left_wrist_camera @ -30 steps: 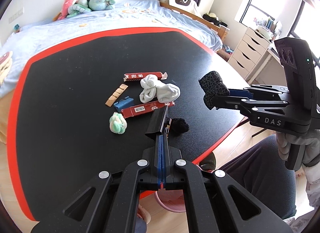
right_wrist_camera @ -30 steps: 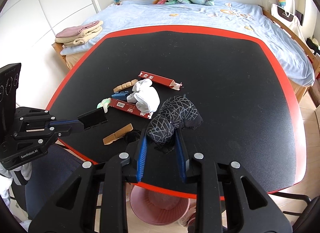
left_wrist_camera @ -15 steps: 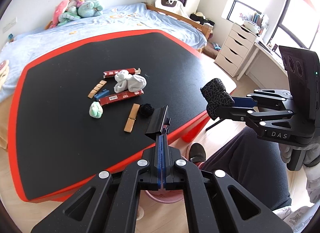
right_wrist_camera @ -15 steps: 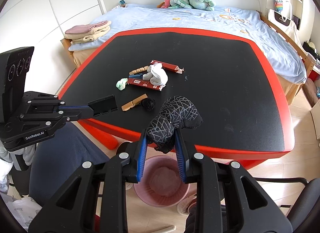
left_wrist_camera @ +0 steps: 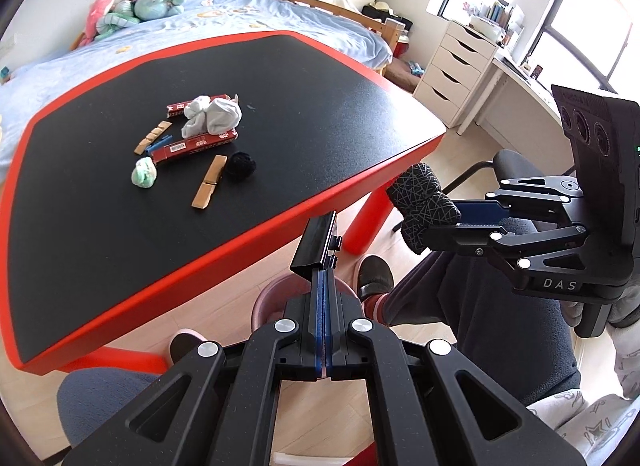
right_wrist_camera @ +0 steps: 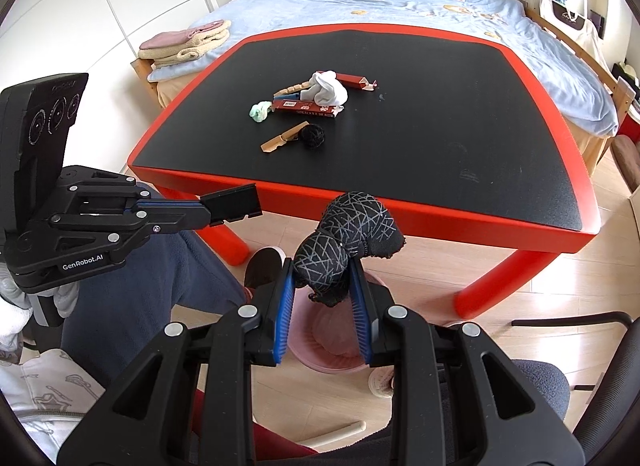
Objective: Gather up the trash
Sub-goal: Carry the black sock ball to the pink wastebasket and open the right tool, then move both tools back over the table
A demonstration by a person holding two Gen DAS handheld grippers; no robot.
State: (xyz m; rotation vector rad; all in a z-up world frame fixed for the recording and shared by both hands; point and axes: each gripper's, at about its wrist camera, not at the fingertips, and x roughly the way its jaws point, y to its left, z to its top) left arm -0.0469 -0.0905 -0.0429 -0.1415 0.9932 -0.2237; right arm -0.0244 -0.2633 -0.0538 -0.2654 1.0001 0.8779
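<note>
Two hand-held grippers are off the near edge of the black surface with the red rim, above the floor. Right hand-held gripper: its blue-padded jaws pinch a rolled black sock with a grey web pattern, which hangs directly above a pink plastic waste bin on the wooden floor. In the left wrist view the same sock sits in the right hand-held gripper, clear of the surface. Left hand-held gripper: jaws pressed together, nothing visible between them; it also sits over the bin's rim.

Remaining on the surface, grouped toward the left side and well away from the near edge:
- white crumpled cloth, lying over one flattened red carton, with a second red carton behind it;
- small pale green wad, at the left end of the group;
- wooden clothespin, touching a black fuzzy ball;
- tan segmented strip and a blue piece beside it, partly hidden.

A person's legs in dark trousers are beside the bin.
</note>
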